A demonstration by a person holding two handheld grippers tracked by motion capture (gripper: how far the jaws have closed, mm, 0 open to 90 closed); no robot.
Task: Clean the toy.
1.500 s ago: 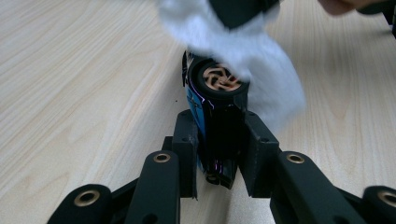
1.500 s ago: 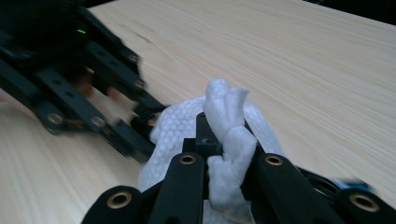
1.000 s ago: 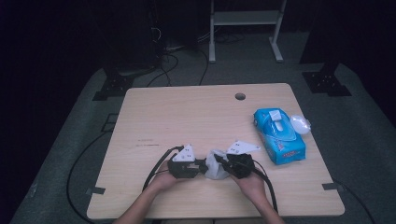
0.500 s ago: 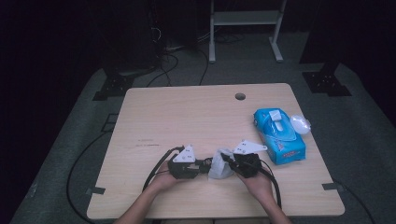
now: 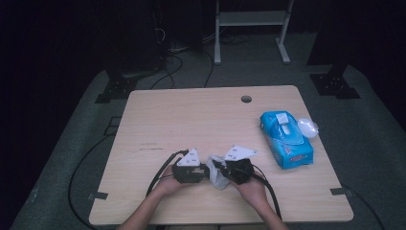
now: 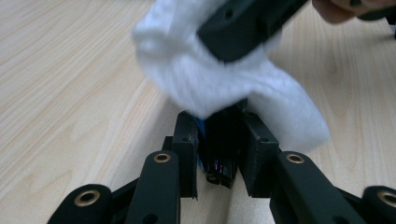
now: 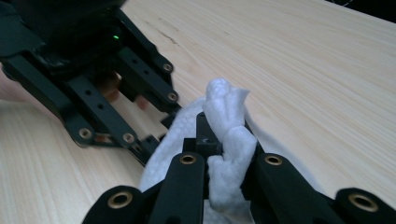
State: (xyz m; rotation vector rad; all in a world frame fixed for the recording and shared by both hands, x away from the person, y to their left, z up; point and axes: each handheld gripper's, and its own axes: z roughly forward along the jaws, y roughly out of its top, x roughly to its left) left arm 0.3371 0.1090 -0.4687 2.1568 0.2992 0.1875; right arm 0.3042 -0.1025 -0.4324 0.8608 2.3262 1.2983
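Since a second ago the right gripper (image 5: 221,168) has turned a little and pressed nearer to the left gripper (image 5: 205,172), so the white wipe (image 5: 218,176) between them is now more bunched. I judge the wiping of the small dark object is in progress, not finished.

The right gripper's jaws are clamped on a twisted fold of the wipe (image 7: 229,140). The left gripper's jaws are closed on the dark object (image 6: 223,140), and the wipe (image 6: 224,79) drapes just ahead of its tips. The blue pack (image 5: 286,139) lies well apart, to the right.
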